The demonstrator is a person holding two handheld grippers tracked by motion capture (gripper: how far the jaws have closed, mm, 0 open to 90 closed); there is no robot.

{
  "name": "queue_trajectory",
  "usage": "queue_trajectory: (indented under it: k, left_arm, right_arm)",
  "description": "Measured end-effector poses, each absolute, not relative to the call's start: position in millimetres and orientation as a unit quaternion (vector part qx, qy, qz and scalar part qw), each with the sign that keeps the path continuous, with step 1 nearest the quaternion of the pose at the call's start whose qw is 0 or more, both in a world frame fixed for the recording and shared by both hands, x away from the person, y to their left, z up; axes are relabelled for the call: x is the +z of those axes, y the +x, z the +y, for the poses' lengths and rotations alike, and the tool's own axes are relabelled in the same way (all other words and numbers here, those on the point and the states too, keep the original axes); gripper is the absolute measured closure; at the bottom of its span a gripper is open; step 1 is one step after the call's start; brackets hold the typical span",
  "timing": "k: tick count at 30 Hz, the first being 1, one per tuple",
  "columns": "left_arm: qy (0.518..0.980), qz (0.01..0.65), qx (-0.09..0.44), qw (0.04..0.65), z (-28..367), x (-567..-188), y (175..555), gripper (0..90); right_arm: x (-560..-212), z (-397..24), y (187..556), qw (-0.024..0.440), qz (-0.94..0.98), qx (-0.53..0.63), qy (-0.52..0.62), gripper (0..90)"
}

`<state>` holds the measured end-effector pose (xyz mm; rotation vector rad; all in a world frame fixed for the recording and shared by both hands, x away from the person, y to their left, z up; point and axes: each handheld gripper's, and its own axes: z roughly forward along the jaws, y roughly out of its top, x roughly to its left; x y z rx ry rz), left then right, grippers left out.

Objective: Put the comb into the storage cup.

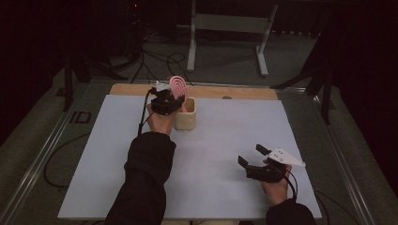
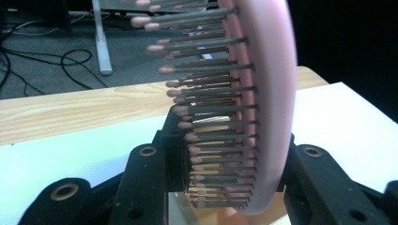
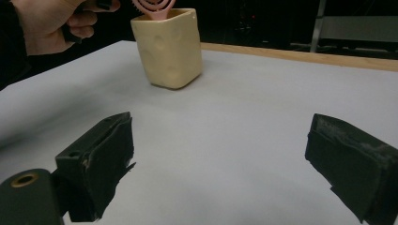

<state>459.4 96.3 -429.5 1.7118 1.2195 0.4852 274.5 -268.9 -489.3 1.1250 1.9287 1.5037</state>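
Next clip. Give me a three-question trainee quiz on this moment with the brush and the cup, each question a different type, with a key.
1. True or false: the left gripper is shut on the pink brush.
2. Where does the cream cup stand?
A. on the grey floor
B. on the white table, near its far edge
C. between the right gripper's jaws
3. Fill in: the jaws of the right gripper stand ____, with nothing between them.

Key
1. True: in the left gripper view the jaws press on the brush from both sides.
2. B
3. open
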Motion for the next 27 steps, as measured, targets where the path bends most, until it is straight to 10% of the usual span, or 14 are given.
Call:
queue_trajectory:
  k: [7, 27]
  left_arm:
    - [0.705, 0.502, 0.204, 0.457, 100, -430, 460, 58.6]
    - [0.7, 0.528, 0.235, 0.419, 107, -428, 460, 5.2]
  right_arm:
    - [-489, -269, 275, 0.223, 0.699, 0.544, 0.407, 8.1]
    - [-489, -269, 274, 0.223, 0.699, 0.544, 0.407, 8.1]
